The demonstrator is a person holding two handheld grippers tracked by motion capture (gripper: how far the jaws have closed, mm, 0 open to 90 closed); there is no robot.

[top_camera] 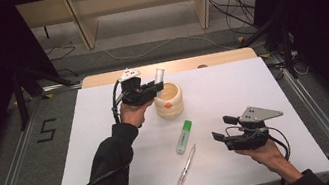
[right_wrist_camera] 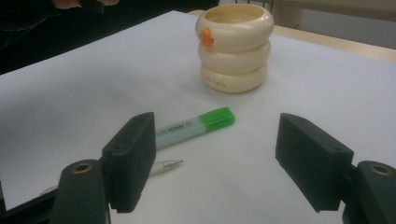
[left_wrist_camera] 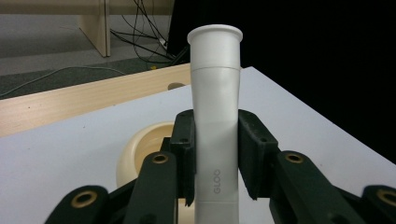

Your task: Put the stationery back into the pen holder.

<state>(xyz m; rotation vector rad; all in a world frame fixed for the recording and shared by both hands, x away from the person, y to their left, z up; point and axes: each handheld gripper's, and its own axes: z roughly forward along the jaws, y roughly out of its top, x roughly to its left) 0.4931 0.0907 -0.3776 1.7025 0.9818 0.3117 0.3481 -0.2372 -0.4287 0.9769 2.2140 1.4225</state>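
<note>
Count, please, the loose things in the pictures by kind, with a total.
Glue stick, white, held upright above the table: 1
Cream ringed cup with an orange mark: 1
Green-capped highlighter, lying flat: 1
Pen, lying flat: 1
Total: 4

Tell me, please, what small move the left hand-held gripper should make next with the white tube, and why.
Probably lower it straight down. The left hand-held gripper is shut on the white tube, holding it upright over the rim of the cream ringed holder, so easing down should seat it inside. The green highlighter and the pen lie on the table.
</note>
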